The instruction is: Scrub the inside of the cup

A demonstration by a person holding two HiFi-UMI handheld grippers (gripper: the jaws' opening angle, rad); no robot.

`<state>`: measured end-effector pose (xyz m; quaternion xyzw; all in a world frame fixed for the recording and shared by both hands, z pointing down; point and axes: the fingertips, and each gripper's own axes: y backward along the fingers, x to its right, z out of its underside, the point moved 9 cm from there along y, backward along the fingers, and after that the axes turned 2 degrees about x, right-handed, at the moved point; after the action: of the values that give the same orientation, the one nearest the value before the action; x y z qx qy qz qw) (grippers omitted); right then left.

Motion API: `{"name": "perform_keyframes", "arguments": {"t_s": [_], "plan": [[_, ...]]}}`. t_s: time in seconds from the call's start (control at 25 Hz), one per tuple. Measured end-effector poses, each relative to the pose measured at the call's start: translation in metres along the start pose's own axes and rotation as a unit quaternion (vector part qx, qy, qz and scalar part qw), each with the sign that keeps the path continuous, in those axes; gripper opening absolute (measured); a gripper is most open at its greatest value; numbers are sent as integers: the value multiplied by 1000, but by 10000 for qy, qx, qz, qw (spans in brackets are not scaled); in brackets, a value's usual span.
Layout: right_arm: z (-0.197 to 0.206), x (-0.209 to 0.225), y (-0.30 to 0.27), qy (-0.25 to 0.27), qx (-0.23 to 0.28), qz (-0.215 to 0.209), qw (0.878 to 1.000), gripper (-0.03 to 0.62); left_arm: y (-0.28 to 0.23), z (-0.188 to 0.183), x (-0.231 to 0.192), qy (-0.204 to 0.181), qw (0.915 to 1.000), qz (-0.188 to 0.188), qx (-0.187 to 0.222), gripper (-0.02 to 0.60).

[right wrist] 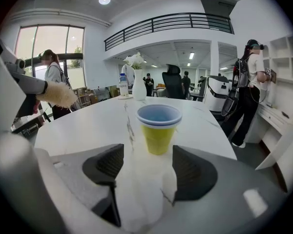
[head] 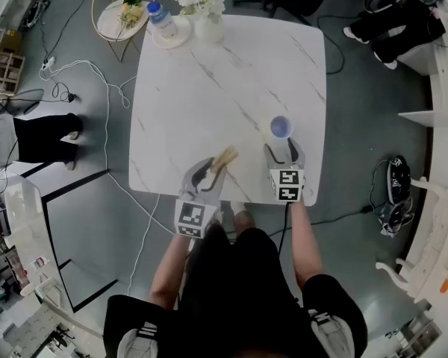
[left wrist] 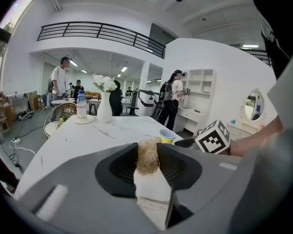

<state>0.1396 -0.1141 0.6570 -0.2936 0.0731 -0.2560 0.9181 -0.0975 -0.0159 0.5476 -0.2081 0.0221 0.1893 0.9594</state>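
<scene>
My left fingers [left wrist: 122, 167] are clamped on a soft, fibrous scrubber [left wrist: 147, 155]. My right fingers [right wrist: 195, 172] stand wide apart and empty, with the cup [right wrist: 158, 128] upright on the counter [right wrist: 88, 126] just ahead. It looks light, thin-walled and tippy, so I'd pinch its lower wall gently.

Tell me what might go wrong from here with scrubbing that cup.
1. The yellow cup with the pale blue rim stands free ahead of the open right gripper, not between its jaws. Scrubbed unheld, it would likely tip or slide.
2. The left gripper pinches the tan fibrous scrubber near one end, so pressure might pull it loose.
</scene>
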Motion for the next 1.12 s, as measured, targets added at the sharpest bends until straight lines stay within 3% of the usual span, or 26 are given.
{"name": "perform_keyframes", "arguments": {"t_s": [0.56,0.76,1.12], "plan": [[-19,-30,47,-28,385,91,9992,271,34,-20,-3,-294,9988,231,321,129],[-33,-51,73,-19,557,104,9984,210,53,-31,-7,-395,9976,316,473,129],[-76,-90,128,123,1378,340,9898,110,88,-55,-10,-635,9938,450,790,129]]}}
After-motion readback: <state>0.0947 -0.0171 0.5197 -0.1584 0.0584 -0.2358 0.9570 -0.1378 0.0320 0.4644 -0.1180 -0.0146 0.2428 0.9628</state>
